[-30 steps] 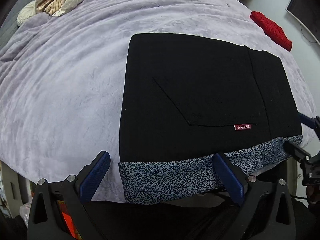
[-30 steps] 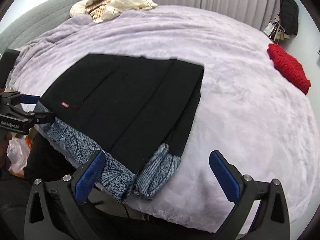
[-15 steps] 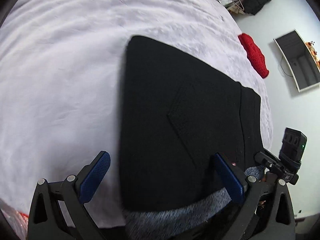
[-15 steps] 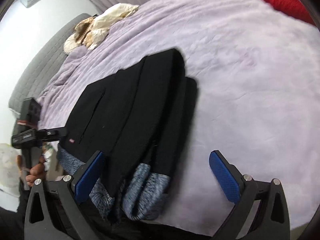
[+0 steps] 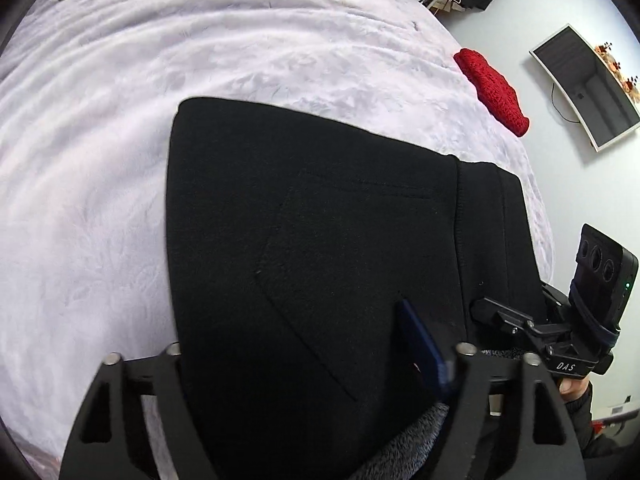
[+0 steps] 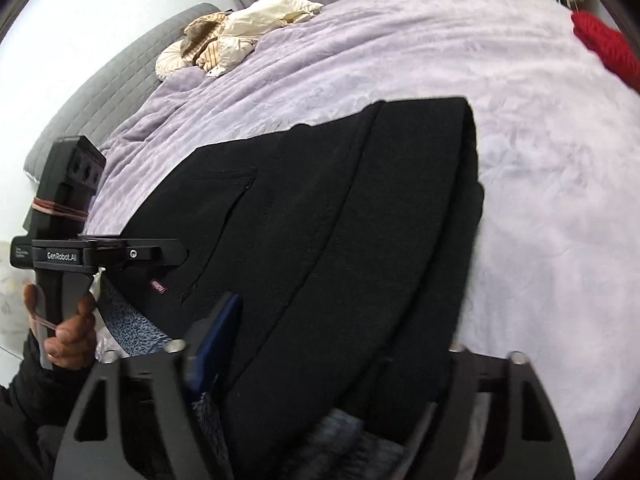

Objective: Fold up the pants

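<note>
Between the jaws of both the left gripper (image 5: 304, 364) and right gripper (image 6: 340, 344), just closing, sits the pants (image 5: 320, 240) hem (grip unconfirmed); next, carry it forward.

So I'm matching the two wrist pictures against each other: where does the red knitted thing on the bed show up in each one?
Left wrist view: the red knitted item lies upper right, near the bed's far edge, beyond the black pants.
Right wrist view: the same red knitted item sits at the top right corner, partly cut off by the picture's edge.
Shared landmark: the pants' slanted pocket seam.
</note>
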Motion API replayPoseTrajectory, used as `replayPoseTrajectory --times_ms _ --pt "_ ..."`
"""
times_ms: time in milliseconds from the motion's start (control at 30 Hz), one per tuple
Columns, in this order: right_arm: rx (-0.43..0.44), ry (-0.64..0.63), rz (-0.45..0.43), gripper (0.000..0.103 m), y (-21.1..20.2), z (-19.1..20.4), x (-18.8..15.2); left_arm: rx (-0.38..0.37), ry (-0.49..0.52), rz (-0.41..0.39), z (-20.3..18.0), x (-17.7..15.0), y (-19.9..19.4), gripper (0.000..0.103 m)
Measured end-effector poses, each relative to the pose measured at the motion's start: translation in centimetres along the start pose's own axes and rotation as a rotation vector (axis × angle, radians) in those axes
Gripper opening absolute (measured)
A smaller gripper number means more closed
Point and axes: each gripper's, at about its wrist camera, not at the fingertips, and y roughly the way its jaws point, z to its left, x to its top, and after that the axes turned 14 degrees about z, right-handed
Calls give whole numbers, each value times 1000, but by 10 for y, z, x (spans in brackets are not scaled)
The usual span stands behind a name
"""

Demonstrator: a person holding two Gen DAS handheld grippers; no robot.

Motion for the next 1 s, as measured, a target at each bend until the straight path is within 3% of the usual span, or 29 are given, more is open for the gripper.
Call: replayPoseTrajectory --times_ms 133,300,400,633,1000 --pt "24 -33 -28 64 -24 8 4 -1 -10 -3 -17 5 -15 71" --pt "-27 -70 -89 64 -60 9 15 15 42 -29 -57 32 -26 71" --pt "-37 -48 -123 64 -81 -11 24 -9 68 -36 -79 60 -25 71" --pt "-102 4 -144 63 -111 -58 55 20 104 8 -130 128 3 71" --pt "-89 81 -112 63 -110 -146 98 43 84 57 -150 201 48 71"
